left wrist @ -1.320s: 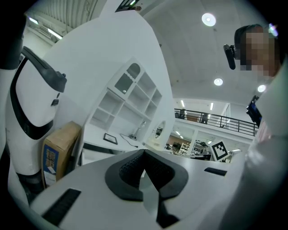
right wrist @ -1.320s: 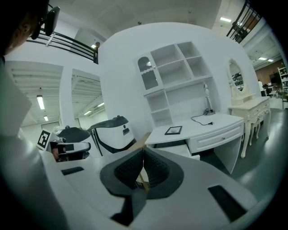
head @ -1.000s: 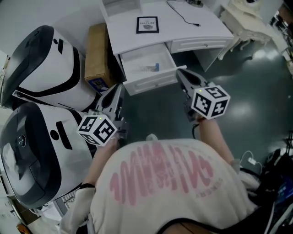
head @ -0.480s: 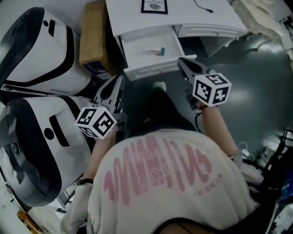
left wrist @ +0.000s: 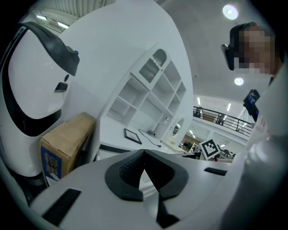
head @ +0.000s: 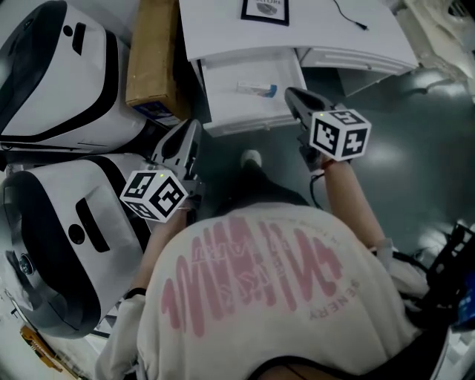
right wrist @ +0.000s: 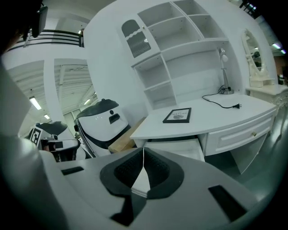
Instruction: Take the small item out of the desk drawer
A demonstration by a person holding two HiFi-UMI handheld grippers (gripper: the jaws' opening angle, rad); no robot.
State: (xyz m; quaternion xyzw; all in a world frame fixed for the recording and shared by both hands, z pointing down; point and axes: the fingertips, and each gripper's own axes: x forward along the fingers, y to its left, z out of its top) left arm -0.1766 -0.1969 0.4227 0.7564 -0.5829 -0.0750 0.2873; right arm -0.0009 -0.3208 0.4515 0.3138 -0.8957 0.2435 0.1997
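The white desk [head: 223,33] has its left drawer [head: 223,100] pulled open. Inside it lies a small pale item with a blue end [head: 258,88]. My right gripper [head: 291,93] is shut and empty, its tip at the drawer's front right corner, just right of the item. In the right gripper view the jaws [right wrist: 143,149] meet in front of the drawer [right wrist: 180,147]. My left gripper [head: 194,128] hangs shut and empty below the drawer's left front corner, over the floor. The left gripper view shows its jaws [left wrist: 144,151] closed with nothing between them.
A cardboard box [head: 152,59] stands left of the desk. Two big white-and-black pods [head: 52,74] [head: 67,223] fill the left side. A framed picture [head: 265,10] and a black cable [head: 349,16] lie on the desktop. The person's shoe [head: 251,158] is on the dark floor below the drawer.
The view has drawn nearer to the desk. My right gripper has moved up to the drawer's front right corner. The left gripper has held about the same place.
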